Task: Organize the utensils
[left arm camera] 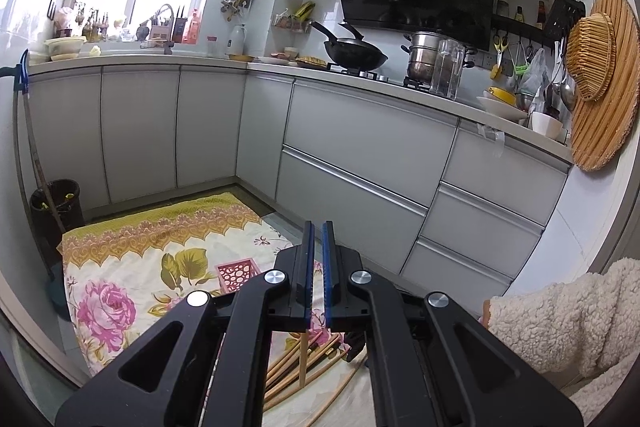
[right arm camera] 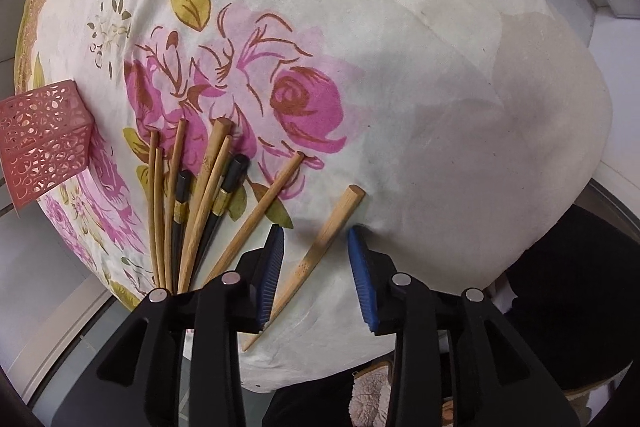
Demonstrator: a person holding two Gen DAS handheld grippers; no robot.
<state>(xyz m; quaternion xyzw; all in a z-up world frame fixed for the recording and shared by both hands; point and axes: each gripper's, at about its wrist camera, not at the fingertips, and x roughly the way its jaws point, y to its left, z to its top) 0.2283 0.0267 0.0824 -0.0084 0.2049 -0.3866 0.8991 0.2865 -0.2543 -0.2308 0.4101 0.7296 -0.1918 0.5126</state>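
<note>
Bamboo chopstick (right arm camera: 320, 251) lies loose between the spread right tool (right arm camera: 316, 239); the clenched left tool (left arm camera: 318, 243) pinches another chopstick (left arm camera: 303, 359), which may slip.

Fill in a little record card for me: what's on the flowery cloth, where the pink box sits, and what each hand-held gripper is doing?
surface: floral cloth
utensils: pile of chopsticks, wooden with two black ones, fanned out
separate piece: one light bamboo chopstick lying apart from the pile
container: pink perforated holder at the cloth's edge, no chopsticks seen in it
right hand-held gripper: open, jaws either side of the lone chopstick, pads not pressing it
left hand-held gripper: shut, apparently on one thin wooden chopstick
</note>
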